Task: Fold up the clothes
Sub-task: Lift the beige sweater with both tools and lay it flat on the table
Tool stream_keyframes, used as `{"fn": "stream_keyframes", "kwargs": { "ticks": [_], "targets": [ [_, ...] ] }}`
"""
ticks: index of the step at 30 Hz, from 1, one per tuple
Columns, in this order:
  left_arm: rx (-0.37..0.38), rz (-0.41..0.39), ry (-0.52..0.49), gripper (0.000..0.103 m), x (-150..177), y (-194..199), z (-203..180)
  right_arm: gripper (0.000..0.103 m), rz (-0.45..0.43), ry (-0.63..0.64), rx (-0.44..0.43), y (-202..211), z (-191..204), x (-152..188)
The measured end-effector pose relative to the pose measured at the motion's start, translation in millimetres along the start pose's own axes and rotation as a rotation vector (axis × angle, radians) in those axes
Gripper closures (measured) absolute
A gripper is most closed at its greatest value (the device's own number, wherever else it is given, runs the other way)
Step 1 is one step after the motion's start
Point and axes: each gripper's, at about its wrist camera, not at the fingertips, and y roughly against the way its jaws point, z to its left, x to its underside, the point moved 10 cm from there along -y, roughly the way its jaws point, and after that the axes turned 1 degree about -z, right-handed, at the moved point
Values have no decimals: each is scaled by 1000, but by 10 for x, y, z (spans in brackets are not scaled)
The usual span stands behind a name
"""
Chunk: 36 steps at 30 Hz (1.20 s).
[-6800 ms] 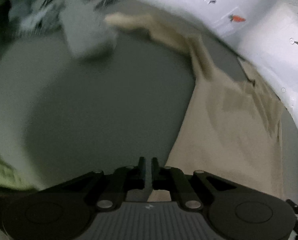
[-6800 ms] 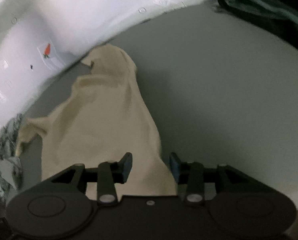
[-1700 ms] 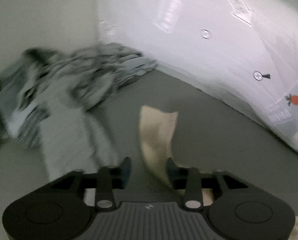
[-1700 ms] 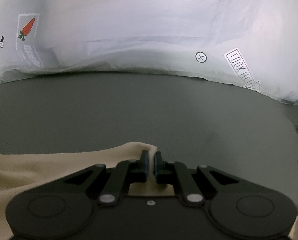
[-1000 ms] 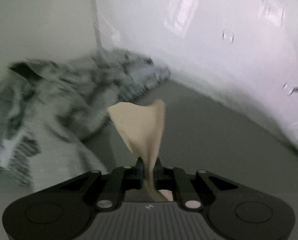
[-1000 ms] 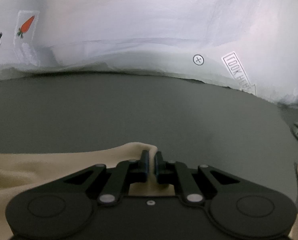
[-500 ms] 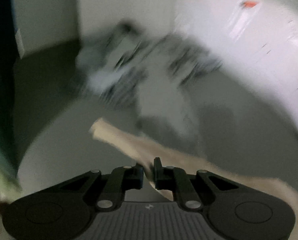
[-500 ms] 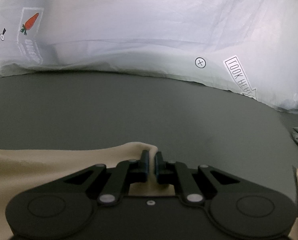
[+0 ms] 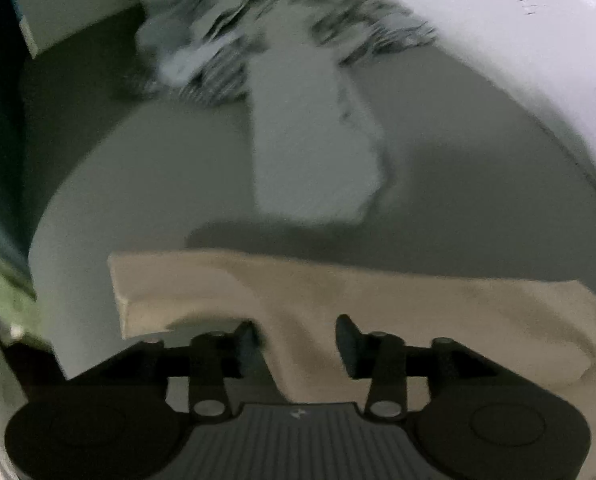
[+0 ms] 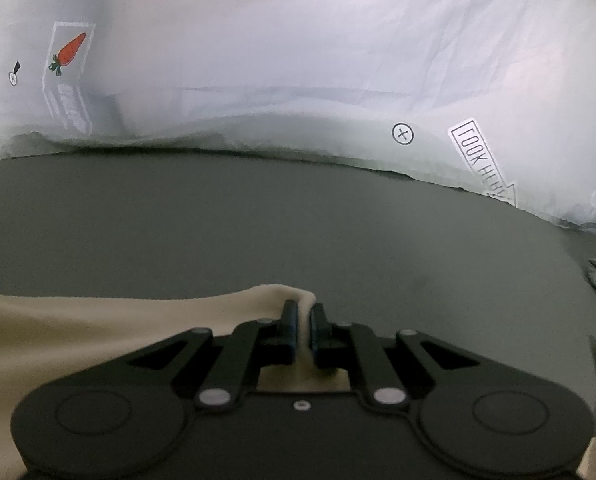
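**Left jaws let go of the sleeve while the right kept its corner**

My left gripper [image 9: 298, 330] had its jaws spread, having just been opening, and the beige garment [image 9: 378, 304] lay under and between them without either pad pressing on it. The cloth sat draped on the grey table [image 9: 146, 184], its long axis running crosswise to the way the left tool pointed. A squared-off end, which I took for a sleeve [image 9: 150, 288], reached out to the left of the fingers, and the wider body ran off to the right and under the tool. That made the left gripper the nearer one to the sleeve, which I judged to be the part that the next fold would turn on.

My right gripper [image 10: 303, 322] had its jaws pressed together on a raised fold of the same beige garment at its far edge. From there the cloth trailed away to the left of that tool across the table.

Beyond the left gripper lay a plain grey piece of clothing [image 9: 314, 132], and behind it a heap of striped clothes [image 9: 266, 32], both blurred and well apart from the beige one. A white printed backdrop [image 10: 298, 60] stood along the table's far side. I saw no basket or bin, so nothing was held in any container.
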Motion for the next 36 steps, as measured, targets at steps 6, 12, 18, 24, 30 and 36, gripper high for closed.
{"fn": "stream_keyframes", "kwargs": {
  "ticks": [6,12,18,24,30,36],
  "targets": [
    [173,-87,-137,58,-449,-1,-823,94,-13,-24,-16,12,-38,-4],
    [421,-90,-527,59,-401,-29,-2249,94,-14,-47,-34,7,-73,-20],
    [555,-35,-790,84,18,-194,-3358,94,-16,-58,-43,-4,-90,-18],
    [566,39,-863,83,392,-468,-3719,94,-19,-90,-65,3,-126,-6],
    [581,66,-879,77,504,-496,-3613,94,-20,-117,-84,4,-152,1],
    [627,81,-945,70,566,-445,-3602,94,-22,-123,-90,0,-162,3]
  ]
}}
